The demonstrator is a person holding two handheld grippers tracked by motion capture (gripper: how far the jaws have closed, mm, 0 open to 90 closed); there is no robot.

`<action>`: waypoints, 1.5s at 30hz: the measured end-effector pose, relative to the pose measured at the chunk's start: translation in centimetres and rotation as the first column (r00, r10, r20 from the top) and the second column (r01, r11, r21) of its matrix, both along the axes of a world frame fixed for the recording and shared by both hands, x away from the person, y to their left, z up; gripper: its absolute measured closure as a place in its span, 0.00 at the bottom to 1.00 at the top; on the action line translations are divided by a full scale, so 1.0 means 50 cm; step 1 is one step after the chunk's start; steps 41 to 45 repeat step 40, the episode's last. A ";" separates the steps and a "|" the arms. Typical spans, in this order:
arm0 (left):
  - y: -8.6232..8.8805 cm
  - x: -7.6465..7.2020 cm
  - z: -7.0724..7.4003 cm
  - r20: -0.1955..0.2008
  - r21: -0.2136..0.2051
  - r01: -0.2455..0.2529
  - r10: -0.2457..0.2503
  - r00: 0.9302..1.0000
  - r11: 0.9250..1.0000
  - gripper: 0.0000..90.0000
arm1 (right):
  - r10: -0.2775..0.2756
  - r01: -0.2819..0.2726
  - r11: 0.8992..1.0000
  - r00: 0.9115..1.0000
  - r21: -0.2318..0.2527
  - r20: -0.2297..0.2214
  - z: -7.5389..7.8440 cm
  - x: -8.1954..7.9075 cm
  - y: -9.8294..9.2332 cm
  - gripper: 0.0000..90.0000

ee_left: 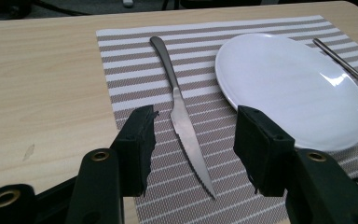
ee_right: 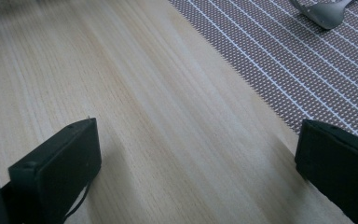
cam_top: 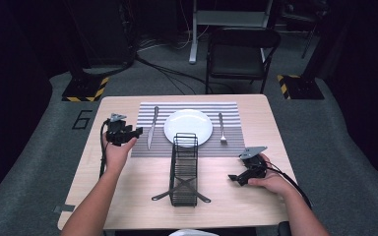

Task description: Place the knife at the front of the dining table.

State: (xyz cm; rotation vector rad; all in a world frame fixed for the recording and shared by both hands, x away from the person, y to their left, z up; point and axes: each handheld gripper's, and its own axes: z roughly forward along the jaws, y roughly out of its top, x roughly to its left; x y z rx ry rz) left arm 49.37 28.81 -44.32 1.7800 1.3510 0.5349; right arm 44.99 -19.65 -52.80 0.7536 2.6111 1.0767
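knife (ee_left: 182,112) | left gripper (ee_left: 196,144) above blade, fingers apart, empty | right gripper (ee_right: 196,154) low, fingers wide

Worktop (cam_top: 128,196) carried a placemat (cam_top: 231,147) at frame centre. On it: plate (cam_top: 188,127) in the middle, knife (cam_top: 152,127) left of it, fork (cam_top: 222,128) right. Wire rack (cam_top: 184,169) stood below the plate, overlapping the placemat's lower edge. Chair (cam_top: 241,54) stood beyond, upper centre.

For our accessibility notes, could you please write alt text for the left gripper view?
The left hand-held gripper hangs open above a silver serrated table knife lying on a brown-and-white striped placemat. A round white plate sits beside the knife on the light wooden table.
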 end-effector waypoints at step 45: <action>0.111 -0.104 -0.159 -0.085 0.128 -0.126 0.137 0.987 0.984 0.42 | -0.011 0.011 1.000 1.000 0.004 -0.002 0.000 -0.001 0.001 0.00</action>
